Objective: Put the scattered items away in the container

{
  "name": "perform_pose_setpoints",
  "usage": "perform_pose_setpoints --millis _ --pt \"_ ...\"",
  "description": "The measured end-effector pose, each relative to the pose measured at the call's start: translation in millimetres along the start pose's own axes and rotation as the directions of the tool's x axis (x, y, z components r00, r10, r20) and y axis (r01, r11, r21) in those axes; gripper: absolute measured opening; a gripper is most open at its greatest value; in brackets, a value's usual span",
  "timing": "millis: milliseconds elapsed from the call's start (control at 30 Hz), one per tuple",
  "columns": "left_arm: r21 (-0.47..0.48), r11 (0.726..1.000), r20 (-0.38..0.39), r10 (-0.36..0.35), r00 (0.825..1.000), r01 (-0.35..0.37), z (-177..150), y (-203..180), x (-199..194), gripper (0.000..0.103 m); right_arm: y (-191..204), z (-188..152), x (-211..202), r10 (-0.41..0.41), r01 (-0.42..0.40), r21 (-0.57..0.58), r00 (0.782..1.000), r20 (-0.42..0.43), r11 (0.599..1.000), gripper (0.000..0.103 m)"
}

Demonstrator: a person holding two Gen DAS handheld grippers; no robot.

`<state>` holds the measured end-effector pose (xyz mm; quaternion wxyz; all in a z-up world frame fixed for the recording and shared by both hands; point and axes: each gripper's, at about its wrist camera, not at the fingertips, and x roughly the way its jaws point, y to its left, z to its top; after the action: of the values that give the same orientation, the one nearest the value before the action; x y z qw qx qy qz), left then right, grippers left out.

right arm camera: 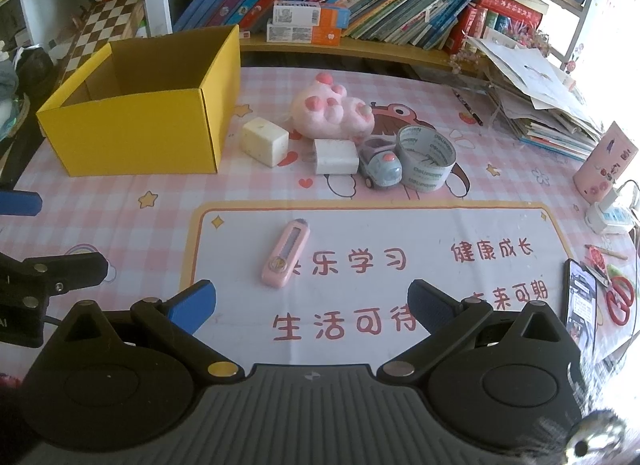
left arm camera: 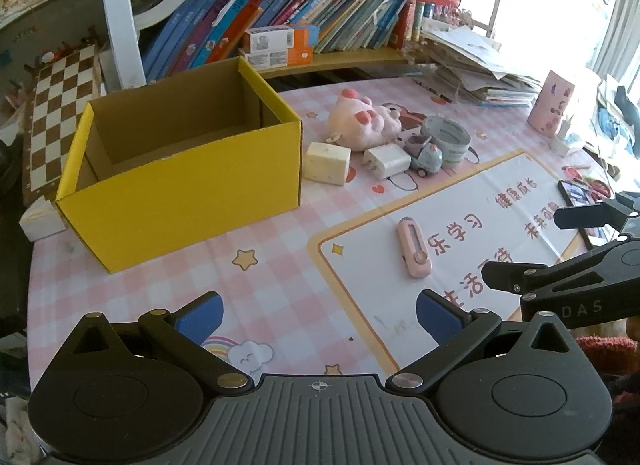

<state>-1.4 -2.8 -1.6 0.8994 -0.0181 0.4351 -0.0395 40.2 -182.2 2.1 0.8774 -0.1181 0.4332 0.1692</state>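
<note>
1. The yellow box [right arm camera: 136,105] sits far left, open and apparently empty.
2. Right of it lie the soap block [right arm camera: 265,140], plush pig [right arm camera: 332,113], white charger [right arm camera: 335,156], toy car [right arm camera: 380,163] and tape roll [right arm camera: 426,157], touching in places; grabbing one could knock another.
3. The pink cutter [right arm camera: 284,253] lies flat and may slip.
4. Left gripper [left arm camera: 318,315] and right gripper [right arm camera: 312,305] hang spread wide, holding nothing.

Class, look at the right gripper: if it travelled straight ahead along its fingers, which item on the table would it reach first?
Most likely the pink utility knife, lying just ahead of the open right gripper, slightly left of centre. Beyond it sit the toy car and white charger; depth is uncertain.
</note>
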Motion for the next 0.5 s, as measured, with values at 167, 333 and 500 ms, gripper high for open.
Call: perform_pose_setpoints --millis 167,333,500 --pt "0.009 1.000 -0.007 -0.003 1.000 0.003 -0.2 -1.8 1.0 0.103 -1.5 -0.4 1.5 0.015 -0.015 0.007 1.000 -0.010 1.000 0.103" --pt "0.010 1.000 -0.013 -0.007 1.000 0.007 -0.4 -1.9 2.3 0.103 -2.8 -0.6 3.5 0.036 -0.035 0.021 0.999 -0.023 0.999 0.103" --pt "0.008 1.000 -0.019 -0.008 1.000 0.008 -0.3 -1.5 3.7 0.103 0.1 -0.3 4.1 0.027 -0.027 0.008 0.999 -0.025 1.000 0.103"
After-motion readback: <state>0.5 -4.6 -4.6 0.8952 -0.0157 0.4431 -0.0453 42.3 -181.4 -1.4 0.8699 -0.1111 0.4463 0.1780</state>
